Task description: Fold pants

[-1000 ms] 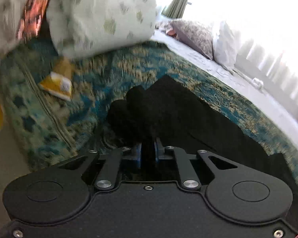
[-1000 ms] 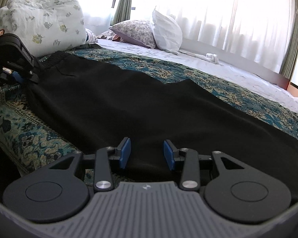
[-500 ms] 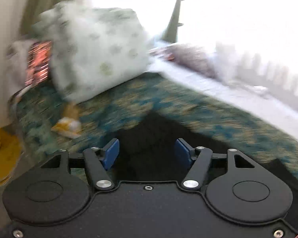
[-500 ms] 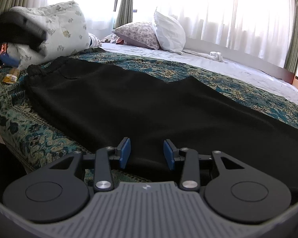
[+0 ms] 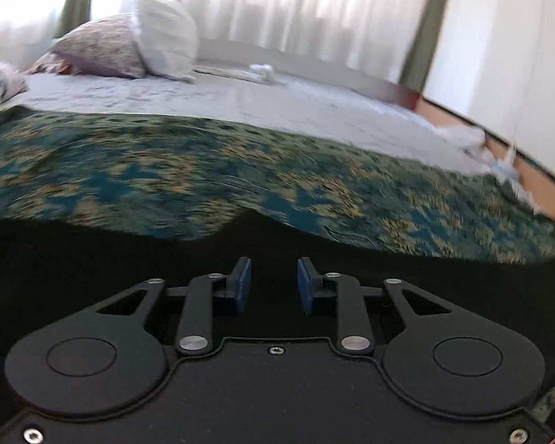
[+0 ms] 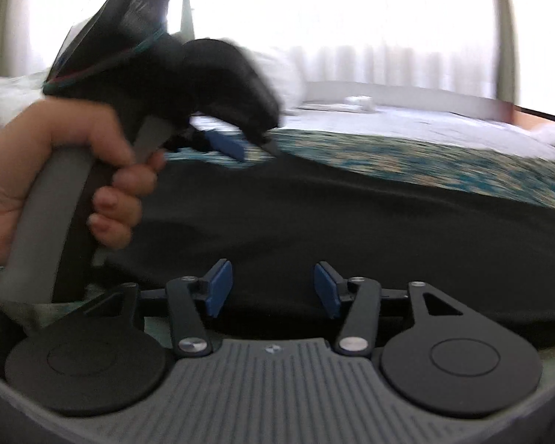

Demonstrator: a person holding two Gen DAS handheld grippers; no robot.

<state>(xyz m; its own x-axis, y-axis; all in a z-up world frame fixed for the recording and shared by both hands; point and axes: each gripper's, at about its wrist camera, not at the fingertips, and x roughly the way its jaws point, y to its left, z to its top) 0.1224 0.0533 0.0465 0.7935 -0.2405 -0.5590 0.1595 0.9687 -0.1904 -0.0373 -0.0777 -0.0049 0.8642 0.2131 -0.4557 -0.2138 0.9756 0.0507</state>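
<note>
The black pants lie spread flat on a teal and gold patterned bedspread; they also fill the lower part of the left wrist view. My left gripper is open and empty, hovering over the pants near their far edge. It also shows in the right wrist view, held by a hand at the left. My right gripper is open and empty, low over the near edge of the pants.
Two pillows rest on a white sheet at the far side of the bed. Curtained windows stand behind. A wooden floor shows past the bed's right edge.
My left gripper let go of the bunched waistband, opened, and swung right across the pants, now close in front of my right gripper. My right gripper's jaws opened wider.
</note>
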